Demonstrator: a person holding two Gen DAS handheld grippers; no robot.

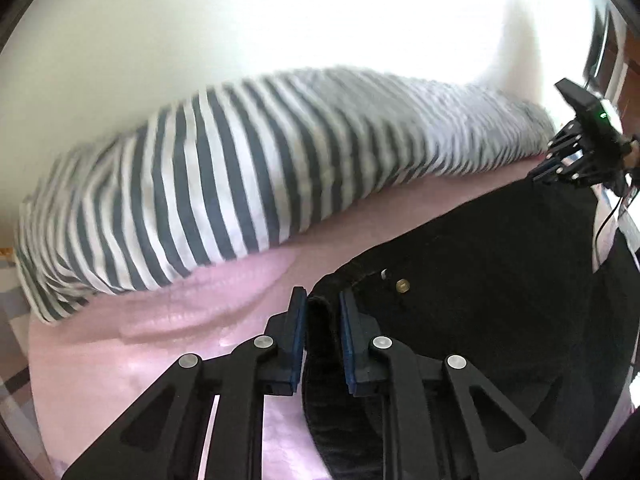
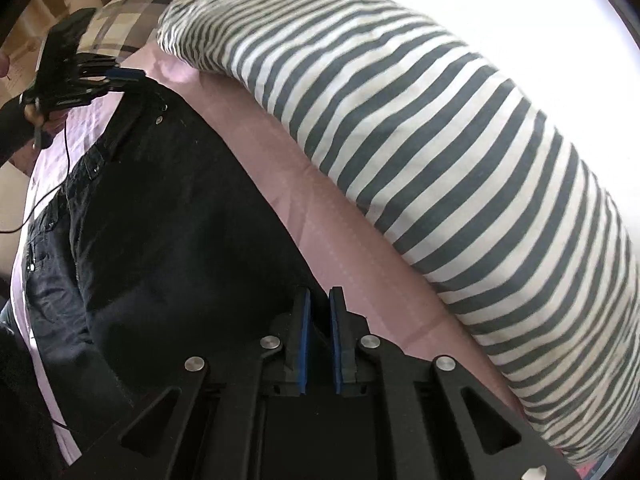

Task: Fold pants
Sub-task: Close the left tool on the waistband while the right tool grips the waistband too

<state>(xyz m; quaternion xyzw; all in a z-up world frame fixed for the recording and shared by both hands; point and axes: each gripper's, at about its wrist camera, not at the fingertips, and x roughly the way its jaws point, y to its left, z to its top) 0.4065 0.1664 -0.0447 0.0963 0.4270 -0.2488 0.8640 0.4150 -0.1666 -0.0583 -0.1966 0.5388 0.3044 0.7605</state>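
Note:
Black pants (image 1: pixel 500 264) lie on a pink bedsheet (image 1: pixel 160 360), held stretched between my two grippers. My left gripper (image 1: pixel 322 300) is shut on the waistband end, near a brass button (image 1: pixel 402 285). It also shows in the right wrist view (image 2: pixel 128 74) at the far left, gripping the waistband. My right gripper (image 2: pixel 319 300) is shut on the other end of the black pants (image 2: pixel 168 216). It shows in the left wrist view (image 1: pixel 548 170) at the far right, at the pants' far edge.
A long pillow with dark grey and white stripes (image 1: pixel 224 184) lies along the bed just beyond the pants, also in the right wrist view (image 2: pixel 440 152). A plaid pillow (image 2: pixel 124 20) sits past it. A white wall (image 1: pixel 200 20) stands behind.

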